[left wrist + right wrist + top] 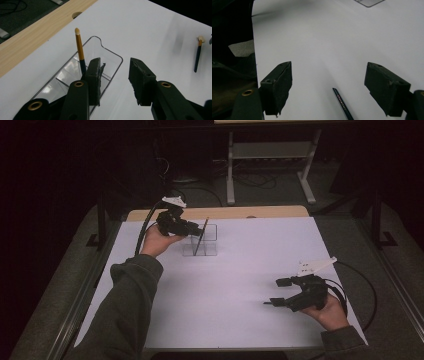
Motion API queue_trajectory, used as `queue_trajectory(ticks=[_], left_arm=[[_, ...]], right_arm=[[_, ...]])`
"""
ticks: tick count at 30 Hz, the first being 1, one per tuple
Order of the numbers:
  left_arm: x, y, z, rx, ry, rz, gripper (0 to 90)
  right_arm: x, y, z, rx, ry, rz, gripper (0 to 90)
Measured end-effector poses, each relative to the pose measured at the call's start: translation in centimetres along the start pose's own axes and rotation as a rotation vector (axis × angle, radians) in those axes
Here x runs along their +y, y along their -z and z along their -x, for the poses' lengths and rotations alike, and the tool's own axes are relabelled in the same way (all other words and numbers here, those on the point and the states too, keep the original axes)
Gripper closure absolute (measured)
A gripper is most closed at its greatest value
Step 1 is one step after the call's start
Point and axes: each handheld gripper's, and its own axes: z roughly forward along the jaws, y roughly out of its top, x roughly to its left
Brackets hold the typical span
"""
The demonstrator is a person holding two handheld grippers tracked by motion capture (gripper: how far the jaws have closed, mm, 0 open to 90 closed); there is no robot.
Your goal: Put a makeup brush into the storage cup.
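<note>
A clear divided box (205,240) (110,51) stands at the back left of the white mat. A brush with an orange and dark handle (200,236) (80,47) leans upright in it, pale tip up. My left gripper (197,231) (116,62) hovers at the box's rim, open; the brush stands just outside its left jaw and nothing is between the pads. A second dark-handled brush (198,56) (342,102) lies flat on the mat at the front right. My right gripper (277,292) (329,68) is open, low over that brush's handle end, jaws well apart on either side of it.
The white mat (240,270) covers most of a wooden table, whose bare strip (215,212) with a round hole (77,15) runs along the far edge. A grey sleeve (125,305) crosses the front left. A metal stand (270,165) and cables are on the floor beyond.
</note>
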Motion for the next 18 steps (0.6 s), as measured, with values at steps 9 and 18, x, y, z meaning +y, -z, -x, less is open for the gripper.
queue_trajectory(ticks=[9,18], left_arm=[[0.4,0.5,1.0,-0.005,-0.029,0.006,54.7],[0.4,0.8,2.6,-0.015,-0.071,-0.001,48.4]], right_arm=[[-0.1,0.3,0.0,-0.004,0.003,0.002,21.4],[-0.3,0.5,0.0,-0.012,0.000,0.000,21.3]])
